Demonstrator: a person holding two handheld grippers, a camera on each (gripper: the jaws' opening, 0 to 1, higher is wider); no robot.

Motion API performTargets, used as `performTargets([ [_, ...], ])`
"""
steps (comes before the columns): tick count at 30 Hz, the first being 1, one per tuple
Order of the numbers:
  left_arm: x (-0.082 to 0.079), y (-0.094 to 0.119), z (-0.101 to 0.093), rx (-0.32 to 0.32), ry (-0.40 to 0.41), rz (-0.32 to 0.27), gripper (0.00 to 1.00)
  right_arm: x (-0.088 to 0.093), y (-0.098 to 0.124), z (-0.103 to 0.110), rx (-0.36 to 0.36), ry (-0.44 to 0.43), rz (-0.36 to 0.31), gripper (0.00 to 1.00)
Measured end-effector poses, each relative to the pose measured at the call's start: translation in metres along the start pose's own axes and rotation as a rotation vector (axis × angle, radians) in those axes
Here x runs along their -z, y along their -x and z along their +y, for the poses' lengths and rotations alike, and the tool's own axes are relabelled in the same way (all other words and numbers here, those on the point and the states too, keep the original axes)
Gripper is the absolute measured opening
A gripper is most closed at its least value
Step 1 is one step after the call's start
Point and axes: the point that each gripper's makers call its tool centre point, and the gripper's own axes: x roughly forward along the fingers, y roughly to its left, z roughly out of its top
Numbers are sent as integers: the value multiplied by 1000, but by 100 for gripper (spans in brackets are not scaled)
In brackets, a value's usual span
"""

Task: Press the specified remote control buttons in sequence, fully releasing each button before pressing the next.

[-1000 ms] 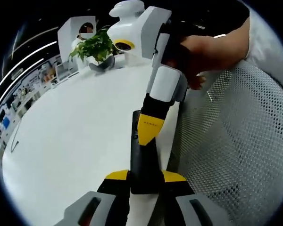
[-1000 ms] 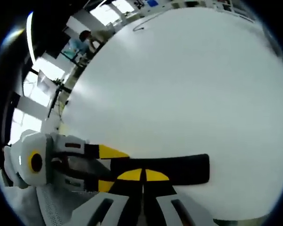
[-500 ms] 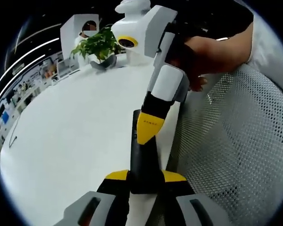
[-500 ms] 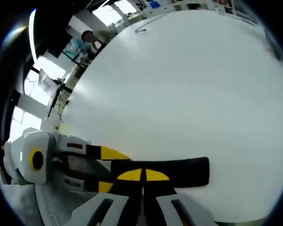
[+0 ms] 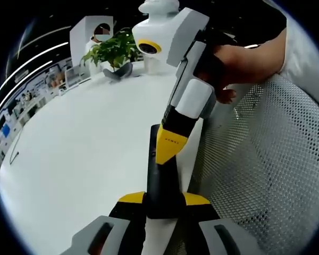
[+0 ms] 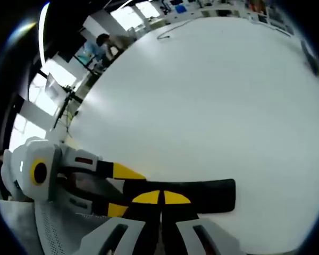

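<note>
Pinning the black remote control (image 5: pixel 160 180) between its jaws, the left gripper (image 5: pixel 162 199) steadies it while the right gripper (image 6: pixel 160 198), jaws together, presses a button mid-sequence; further presses likely remain.

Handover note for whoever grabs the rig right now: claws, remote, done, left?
Left claw: shut on the black remote, gripping its near end over the white table.
Right claw: shut, yellow tips together on the remote's top face, apparently pressing a button; which button can't be read.
Done: remote steadied, a press apparently under way.
Left: lift the right claw fully clear, then press the remaining buttons. Progress through the sequence can't be told.
</note>
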Motion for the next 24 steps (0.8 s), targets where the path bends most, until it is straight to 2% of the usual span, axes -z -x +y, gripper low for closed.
performTargets([
  [5,0,-1,0,0,-1,-1,24,-1,0,-1,-3,-13,0,0],
  [10,-1,0,0,2,-3,-3,24,-1,1,-2,-33,-81,9,0],
  [14,0,0,0,3,-3,-5,24,0,2,1,-27,-54,22,0],
  [20,0,0,0,3,-3,-6,24,-1,1,9,-64,-40,13,0],
  [24,0,0,0,3,-3,-7,24,2,-2,14,-75,-10,35,0],
])
